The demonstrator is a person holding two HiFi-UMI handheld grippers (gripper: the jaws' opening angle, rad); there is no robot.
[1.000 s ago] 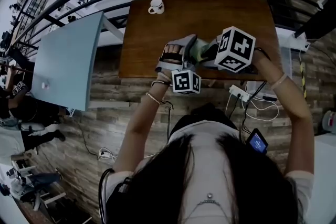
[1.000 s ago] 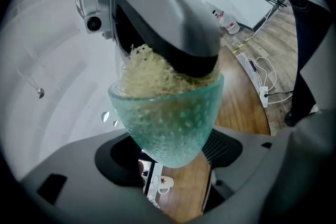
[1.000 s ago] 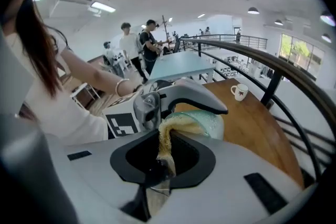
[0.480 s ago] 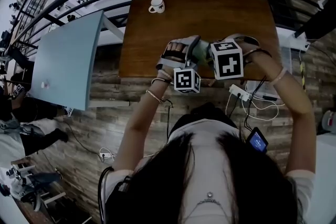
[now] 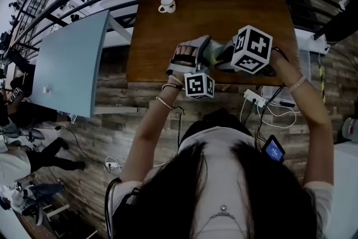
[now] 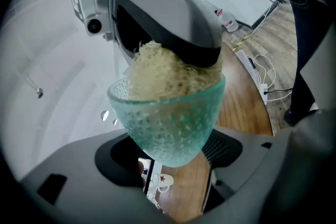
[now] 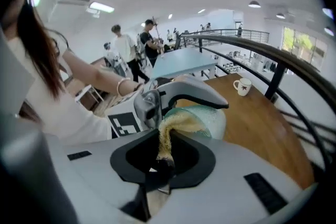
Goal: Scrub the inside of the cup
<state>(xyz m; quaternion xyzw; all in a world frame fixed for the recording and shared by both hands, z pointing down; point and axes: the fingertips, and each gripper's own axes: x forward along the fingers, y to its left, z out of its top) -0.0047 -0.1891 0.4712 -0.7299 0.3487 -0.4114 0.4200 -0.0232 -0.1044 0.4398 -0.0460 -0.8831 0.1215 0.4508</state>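
The jaws of the left gripper [image 6: 170, 157] are spread wide and clamped on the lower body of the green glass cup [image 6: 168, 123]. Those of the right gripper [image 7: 160, 165] are nearly closed, pinched on the tail of a yellowish fibrous scrubber [image 7: 170, 126].

The cup is held in the air between the two grippers, above the near edge of the wooden table [image 5: 224, 14]. It is tipped so that its mouth is turned toward the right gripper. The bulk of the scrubber is packed into the cup's mouth and fills most of the opening, pressed against the inner wall.

The scrubbing itself is therefore judged to be under way and not merely being set up. How much of the wall and base has been covered cannot be told, and no foam or water is seen. The inside remains to be worked round, the scrubber withdrawn and the cup set down.

A white mug [image 5: 166, 5] is left untouched at the table's far left corner.
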